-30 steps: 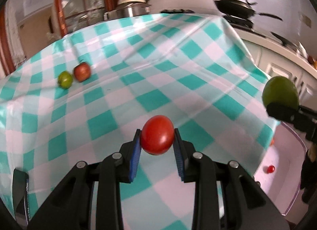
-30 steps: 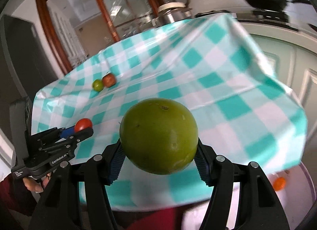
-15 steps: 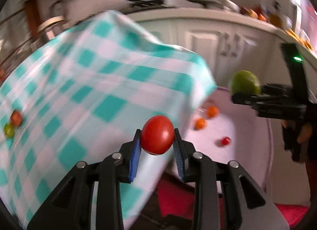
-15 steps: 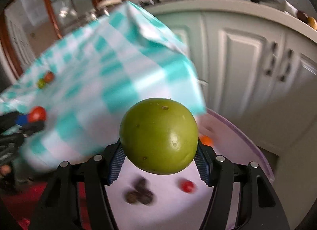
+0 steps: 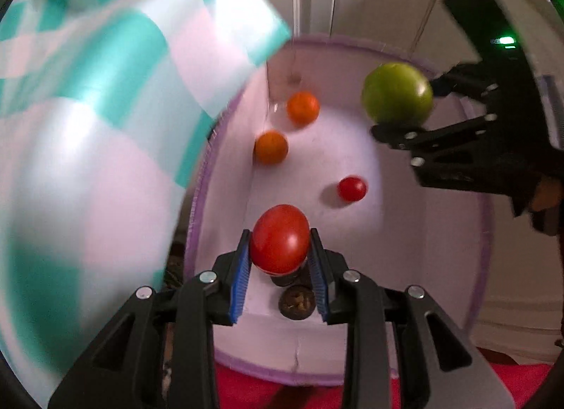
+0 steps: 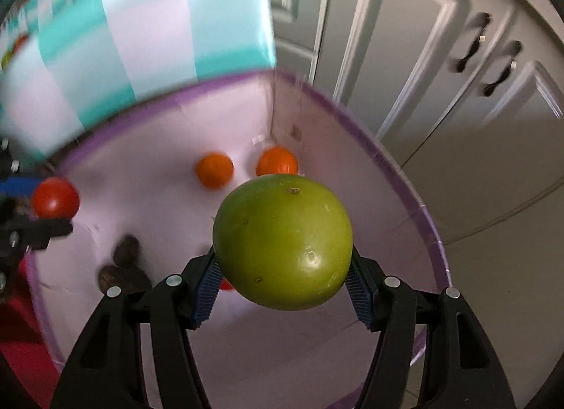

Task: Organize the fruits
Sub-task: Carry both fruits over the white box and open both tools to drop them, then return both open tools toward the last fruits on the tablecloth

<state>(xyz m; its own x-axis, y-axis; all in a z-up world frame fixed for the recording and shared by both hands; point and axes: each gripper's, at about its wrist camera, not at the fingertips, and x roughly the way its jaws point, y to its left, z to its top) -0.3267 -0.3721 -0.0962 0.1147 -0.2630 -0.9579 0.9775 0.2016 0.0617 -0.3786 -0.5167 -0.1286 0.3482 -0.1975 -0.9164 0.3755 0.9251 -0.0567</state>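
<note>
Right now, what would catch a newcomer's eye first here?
Probably the big green fruit pinched in the right gripper, held above a white basket with a purple rim. Next, the red tomato clamped in the left gripper over the same basket. In the basket lie two orange fruits and a small red one.

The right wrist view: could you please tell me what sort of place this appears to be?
Most likely a home kitchen: white panelled cabinet doors with dark handles, a teal-and-white checked tablecloth, and a white purple-rimmed fabric bin holding small orange fruits.
</note>
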